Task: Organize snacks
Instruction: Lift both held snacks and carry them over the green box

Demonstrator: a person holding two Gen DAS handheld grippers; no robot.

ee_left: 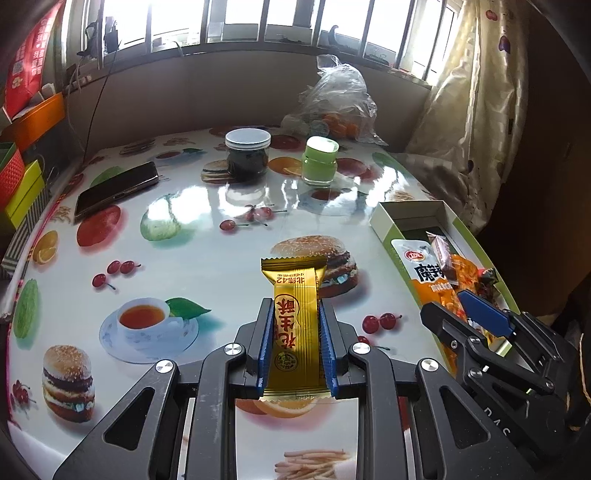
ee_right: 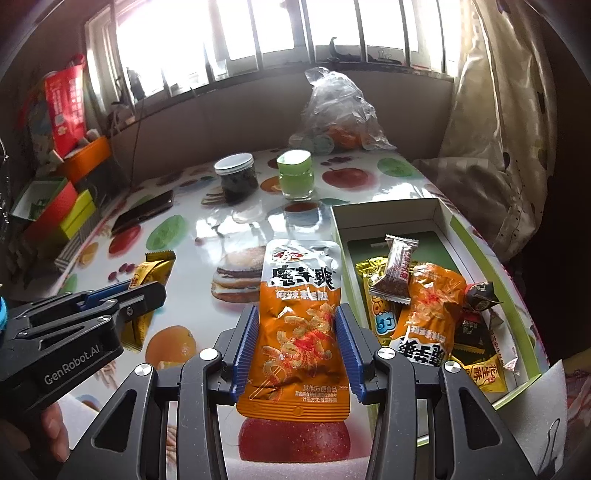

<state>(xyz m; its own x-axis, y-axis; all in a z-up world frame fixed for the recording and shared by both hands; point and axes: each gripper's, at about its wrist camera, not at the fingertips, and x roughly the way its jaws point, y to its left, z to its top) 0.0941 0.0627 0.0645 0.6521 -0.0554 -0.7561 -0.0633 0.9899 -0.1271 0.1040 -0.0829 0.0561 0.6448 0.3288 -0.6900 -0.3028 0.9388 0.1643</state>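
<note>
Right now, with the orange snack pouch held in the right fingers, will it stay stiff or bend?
The orange snack pouch probably flexes: its sides crease between the fingers. It looks light, a thin foil pack. The glossy film may slip.

Bright barred window, patterned curtain

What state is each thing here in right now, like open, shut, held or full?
Left gripper: shut on the gold bar.
Right gripper: shut on the orange pouch.
Box: open, partly filled with snacks.
Dark jar: lid on, upright.
Green jar: lid on, upright.
Phone: flat, screen dark.
Plastic bag: slumped on the table.
</note>
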